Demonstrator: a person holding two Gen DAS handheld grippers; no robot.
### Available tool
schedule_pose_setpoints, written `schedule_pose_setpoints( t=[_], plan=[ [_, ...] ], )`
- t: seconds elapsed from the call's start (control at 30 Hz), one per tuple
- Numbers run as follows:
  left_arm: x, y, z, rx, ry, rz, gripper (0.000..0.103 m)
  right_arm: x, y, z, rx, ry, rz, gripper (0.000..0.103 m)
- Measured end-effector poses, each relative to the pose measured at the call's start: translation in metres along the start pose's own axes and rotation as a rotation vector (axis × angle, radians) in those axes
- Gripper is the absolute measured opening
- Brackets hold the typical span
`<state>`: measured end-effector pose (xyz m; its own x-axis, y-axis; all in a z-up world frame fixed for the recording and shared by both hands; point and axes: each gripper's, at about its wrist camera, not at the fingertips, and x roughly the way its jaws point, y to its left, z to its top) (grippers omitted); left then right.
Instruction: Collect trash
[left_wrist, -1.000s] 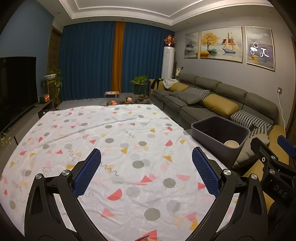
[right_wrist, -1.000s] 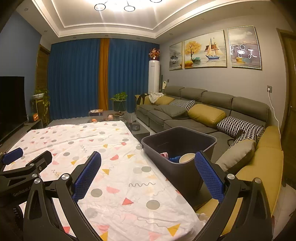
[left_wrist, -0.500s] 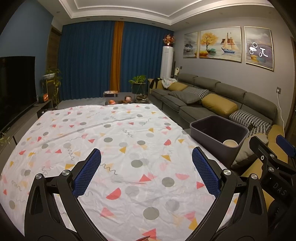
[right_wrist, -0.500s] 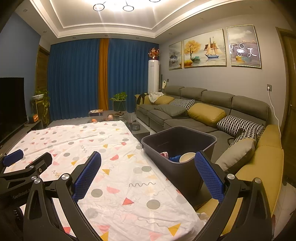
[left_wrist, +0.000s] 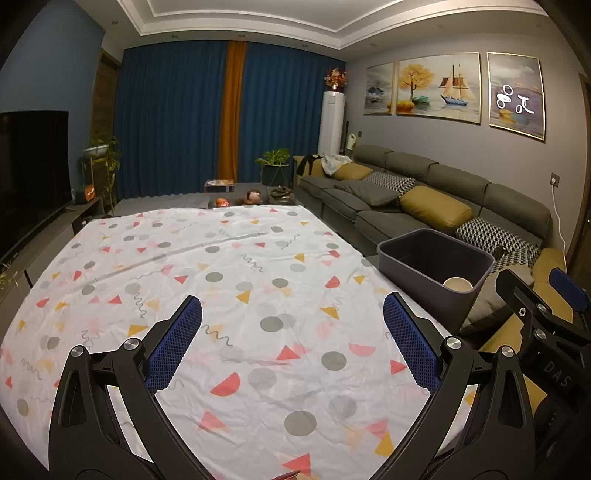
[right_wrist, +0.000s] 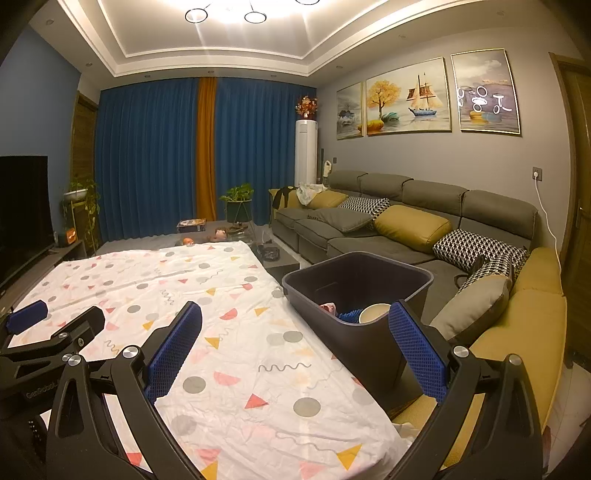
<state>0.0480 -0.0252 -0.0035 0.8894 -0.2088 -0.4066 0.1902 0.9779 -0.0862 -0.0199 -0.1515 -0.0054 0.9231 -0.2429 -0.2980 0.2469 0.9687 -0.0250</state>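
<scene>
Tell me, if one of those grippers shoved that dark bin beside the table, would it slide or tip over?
Probably slide. The dark plastic bin looks wide and low, so tipping seems unlikely. It holds only a paper cup and a few scraps, so it is likely light. It looks stiff, though a push high on the rim might flex the wall.

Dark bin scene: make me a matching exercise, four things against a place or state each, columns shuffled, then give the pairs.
Things:
1. paper cup
2. dark bin
3. left gripper
4. yellow cushion

Places or states:
A. on the grey sofa
B. open and empty above the patterned tablecloth
C. inside the bin
D. beside the table's right edge

Pairs: 1-C, 2-D, 3-B, 4-A
</scene>
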Motion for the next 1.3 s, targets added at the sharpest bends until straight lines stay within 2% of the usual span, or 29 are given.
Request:
schedule_pose_setpoints(
  t=[1.3],
  plan=[
    [-0.0055, -0.0029, -0.0022, 0.005, -0.014, -0.008, 0.095, -0.0037, -0.0004, 0.0002, 0.007, 0.004, -0.002, 0.097]
  ],
)
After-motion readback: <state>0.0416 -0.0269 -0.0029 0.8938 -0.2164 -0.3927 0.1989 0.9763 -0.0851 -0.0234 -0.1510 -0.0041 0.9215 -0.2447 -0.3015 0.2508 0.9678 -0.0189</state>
